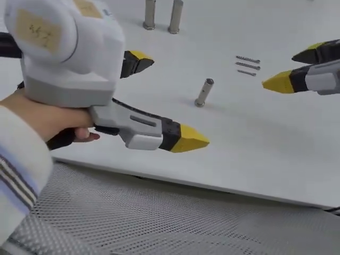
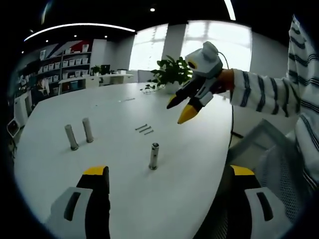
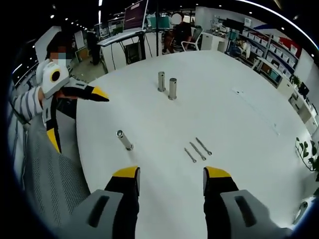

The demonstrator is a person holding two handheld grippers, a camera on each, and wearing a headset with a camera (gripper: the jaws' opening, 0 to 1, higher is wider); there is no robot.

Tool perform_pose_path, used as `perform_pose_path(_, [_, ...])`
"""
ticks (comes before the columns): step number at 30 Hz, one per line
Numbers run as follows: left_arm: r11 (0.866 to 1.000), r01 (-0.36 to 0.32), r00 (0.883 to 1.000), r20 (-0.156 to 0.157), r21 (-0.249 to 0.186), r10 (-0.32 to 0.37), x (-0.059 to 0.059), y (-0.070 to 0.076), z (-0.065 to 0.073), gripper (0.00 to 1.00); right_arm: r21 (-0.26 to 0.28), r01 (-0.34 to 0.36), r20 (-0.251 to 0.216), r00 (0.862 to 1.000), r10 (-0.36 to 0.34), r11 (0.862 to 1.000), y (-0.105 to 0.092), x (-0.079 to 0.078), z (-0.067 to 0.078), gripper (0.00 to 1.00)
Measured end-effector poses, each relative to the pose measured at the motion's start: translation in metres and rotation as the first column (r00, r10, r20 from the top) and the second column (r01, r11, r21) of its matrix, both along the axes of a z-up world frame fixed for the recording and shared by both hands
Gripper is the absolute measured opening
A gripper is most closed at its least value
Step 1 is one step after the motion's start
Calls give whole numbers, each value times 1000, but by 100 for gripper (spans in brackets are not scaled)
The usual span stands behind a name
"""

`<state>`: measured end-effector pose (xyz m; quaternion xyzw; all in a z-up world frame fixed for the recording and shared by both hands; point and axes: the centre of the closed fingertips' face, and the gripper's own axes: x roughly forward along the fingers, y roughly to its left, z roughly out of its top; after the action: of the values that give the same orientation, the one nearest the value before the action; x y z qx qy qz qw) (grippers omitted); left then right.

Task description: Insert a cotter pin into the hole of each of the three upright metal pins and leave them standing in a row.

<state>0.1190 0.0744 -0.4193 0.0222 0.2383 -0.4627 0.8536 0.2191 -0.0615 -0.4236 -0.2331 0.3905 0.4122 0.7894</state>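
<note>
1. The left gripper (image 1: 167, 98) takes up the left of the head view, held by a hand (image 1: 48, 119) in a striped sleeve (image 1: 18, 175). Its yellow-tipped jaws stand wide apart with nothing between them.
2. The right gripper (image 1: 295, 66) comes in from the right edge of the head view. Its jaws are also spread, and its tips are above the table (image 1: 255, 149), touching nothing.
3. The lone pin (image 1: 204, 92) stands on its base just right of centre in the head view, between the two grippers and apart from both.
4. The two other pins (image 1: 150, 13) stand side by side at the top of the head view, close together and well apart from the lone pin.
5. Three cotter pins (image 1: 247, 65) lie flat and parallel at the upper right of the head view, between the lone pin and the right gripper's tips.
6. In the right gripper view the cotter pins lie just above the jaws, and the lone pin is left of centre.
7. In the left gripper view the lone pin stands mid-frame, above the gap between the jaws.
</note>
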Motion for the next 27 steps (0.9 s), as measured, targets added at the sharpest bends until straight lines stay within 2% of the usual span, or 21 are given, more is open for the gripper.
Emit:
perform_pose_path(5, [1000, -9, 1000, -7, 6, 9, 2, 5, -4, 97, -65, -72, -33, 997, 70, 995, 4, 9, -10, 39])
perform_pose_path(8, [1000, -11, 1000, -12, 1, 11, 1, 4, -3, 97, -105, -125, -44, 992, 121, 987, 7, 14, -17, 33])
perform_pose_path(9, [1000, -17, 1000, -12, 1, 17, 2, 5, -4, 97, -117, -147, -49, 989, 142, 982, 8, 15, -19, 29])
perform_pose_path(11, [1000, -24, 1000, -12, -2, 24, 3, 5, -4, 97, -155, -188, -29, 982, 186, 970, 12, 22, -21, 21])
perform_pose_path(15, [999, -32, 999, -12, -30, 31, 5, 2, 0, 97, -190, -226, -38, 974, 223, 955, 20, 31, -28, 19])
perform_pose_path(17, [999, -19, 1000, -20, -35, 18, 1, -2, 1, 97, -213, -253, -39, 967, 251, 944, 22, 36, -34, 17])
perform_pose_path(19, [1000, -5, 1000, -27, -22, 4, -1, -4, -1, 97, -250, -291, -49, 956, 288, 924, 21, 39, -40, 10])
perform_pose_path(21, [1000, 8, 1000, -29, -7, -8, -4, -6, -3, 97, -262, -307, -63, 951, 302, 915, 20, 40, -46, 4])
perform_pose_path(23, [1000, 15, 999, -33, 2, -15, -5, -7, -5, 97, -290, -320, -81, 947, 310, 902, 18, 40, -48, 3])
perform_pose_path(24, [1000, 17, 999, -34, 5, -17, -5, -7, -5, 96, -310, -335, -86, 942, 325, 890, 16, 40, -50, 4])
perform_pose_path(26, [1000, 19, 999, -39, 4, -19, -7, -8, -6, 96, -311, -350, -86, 936, 340, 884, 17, 40, -53, 3])
perform_pose_path(27, [1000, 20, 999, -41, 4, -19, -7, -8, -6, 96, -308, -356, -104, 934, 341, 882, 16, 38, -55, 3])
